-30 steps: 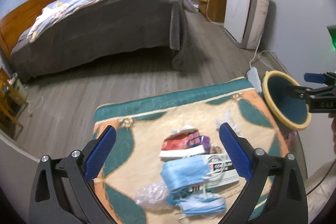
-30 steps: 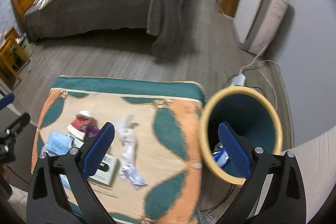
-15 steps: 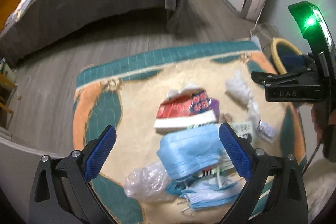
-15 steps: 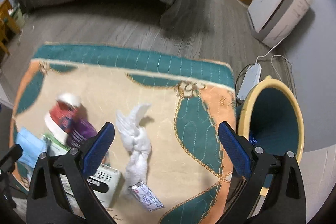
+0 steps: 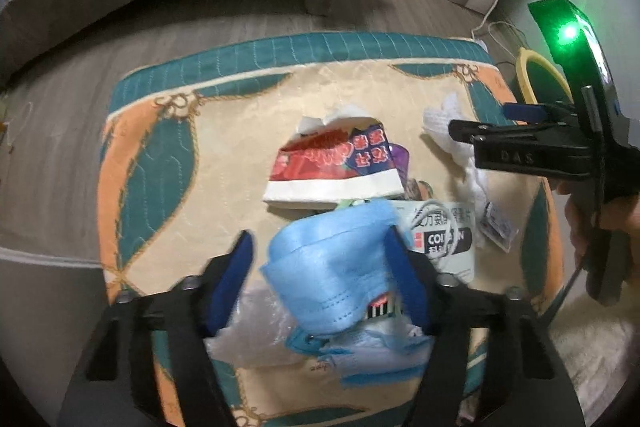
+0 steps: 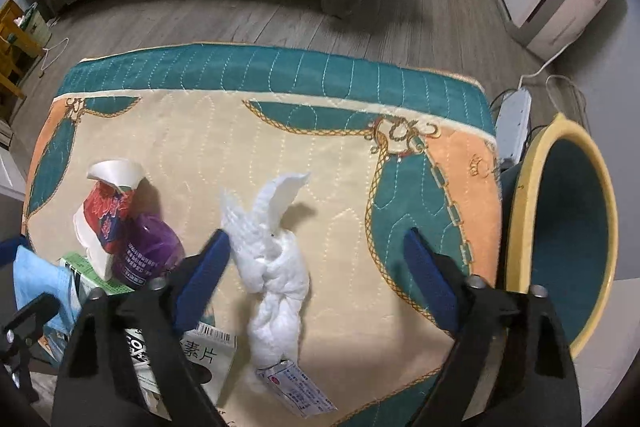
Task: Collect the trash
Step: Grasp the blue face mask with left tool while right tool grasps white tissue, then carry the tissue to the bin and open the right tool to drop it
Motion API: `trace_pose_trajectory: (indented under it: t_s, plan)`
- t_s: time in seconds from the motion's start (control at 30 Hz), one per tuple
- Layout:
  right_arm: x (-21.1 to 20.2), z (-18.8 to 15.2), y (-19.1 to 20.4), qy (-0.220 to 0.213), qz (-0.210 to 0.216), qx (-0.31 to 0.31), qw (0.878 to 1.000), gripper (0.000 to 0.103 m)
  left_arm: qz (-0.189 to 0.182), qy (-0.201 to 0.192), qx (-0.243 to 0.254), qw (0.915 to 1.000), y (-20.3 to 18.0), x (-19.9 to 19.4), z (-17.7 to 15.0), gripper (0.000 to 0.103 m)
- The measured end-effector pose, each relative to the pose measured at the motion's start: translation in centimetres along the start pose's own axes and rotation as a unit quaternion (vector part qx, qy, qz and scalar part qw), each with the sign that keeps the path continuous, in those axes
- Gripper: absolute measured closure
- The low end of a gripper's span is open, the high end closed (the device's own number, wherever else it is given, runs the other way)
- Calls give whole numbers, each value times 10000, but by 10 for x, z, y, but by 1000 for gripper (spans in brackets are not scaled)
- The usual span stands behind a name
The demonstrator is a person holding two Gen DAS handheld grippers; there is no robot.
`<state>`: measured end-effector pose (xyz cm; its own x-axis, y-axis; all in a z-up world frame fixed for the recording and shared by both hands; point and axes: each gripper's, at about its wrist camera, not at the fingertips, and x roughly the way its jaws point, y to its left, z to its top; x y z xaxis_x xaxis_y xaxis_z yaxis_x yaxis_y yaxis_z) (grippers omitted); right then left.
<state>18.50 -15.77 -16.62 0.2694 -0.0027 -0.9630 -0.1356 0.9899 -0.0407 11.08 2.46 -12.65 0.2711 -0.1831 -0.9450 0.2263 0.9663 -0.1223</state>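
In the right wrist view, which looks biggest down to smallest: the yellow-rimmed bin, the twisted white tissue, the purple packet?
1. yellow-rimmed bin, clearly largest, though part is cut off.
2. twisted white tissue.
3. purple packet, partly hidden by the red wrapper, so its full size is unsure.

Crumpled blue mask (image 5: pixel 336 263) — seemingly atop trash pile.

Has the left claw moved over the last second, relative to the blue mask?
Yes. The left claw has come down toward the blue mask on the mat; its fingers now straddle the mask, still open.
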Motion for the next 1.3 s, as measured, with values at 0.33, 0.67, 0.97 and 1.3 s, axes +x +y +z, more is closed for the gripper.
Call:
trace_pose_trajectory:
  t_s: [0.33, 0.67, 0.97, 1.3]
  plan:
    - [14, -1, 6, 267, 649, -79, 9975, 70, 49, -351, 178, 9992, -3, -9, 8, 71]
    - [-7, 2, -2, -48, 828, 72, 9965, 79, 331, -1287, 334, 9906, -4, -44, 17, 78]
    - [-65, -1, -26, -703, 888, 429, 9926, 80, 439, -1574, 357, 9859, -6, -61, 17, 78]
    - [-130, -3, -29, -1761, 772, 373, 9806, 81, 477, -1714, 371, 9833, -9, -70, 12, 78]
